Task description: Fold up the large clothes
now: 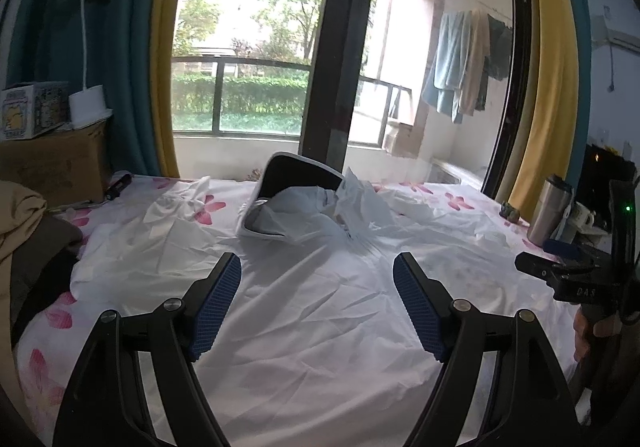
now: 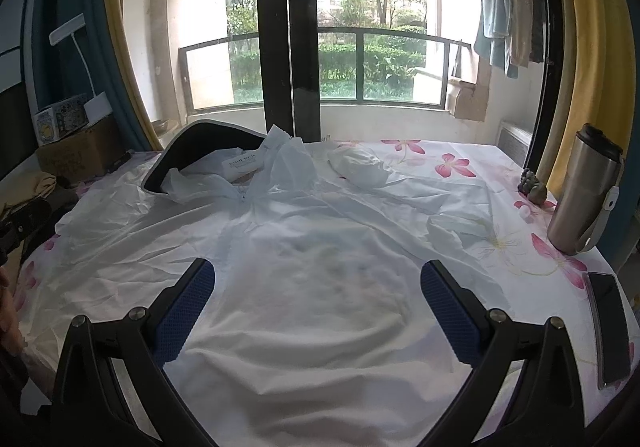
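**Both tools open above spread white garment**

A large white crumpled garment [image 2: 320, 287] is laid out flat across a surface covered by a white sheet with pink flower print [image 2: 472, 163]; whether it is a bed or a counter cannot be told. The garment's collar end is bunched at the far side, toward the window, with a pale crinkled plastic wrapper [image 2: 280, 163] lying on it. A dark curved chair back with a light rim [image 2: 208, 143] is seen just behind the wrapper.

The left tool [image 1: 317, 279] is held above the garment, blue-padded fingers [image 1: 218, 303] spread wide, nothing between them. The right tool [image 2: 318, 287] is likewise held over the middle of the garment, fingers [image 2: 448, 311] wide apart, nothing gripped. Contact with the cloth cannot be told for either. The right tool's black body is also caught at the right edge of the left wrist view.

At the right edge of the sheet, a steel travel tumbler with black lid [image 2: 584, 191] is stood upright, a dark phone in a clear case [image 2: 608, 331] is laid flat near it, and a small dark figurine [image 2: 532, 187] is set further back. At the left, a brown cardboard box [image 1: 56, 163] is topped by a white lamp base [image 1: 88, 103] and a small printed box [image 1: 32, 109]. Clothes [image 1: 464, 63] are hung outside on the balcony.
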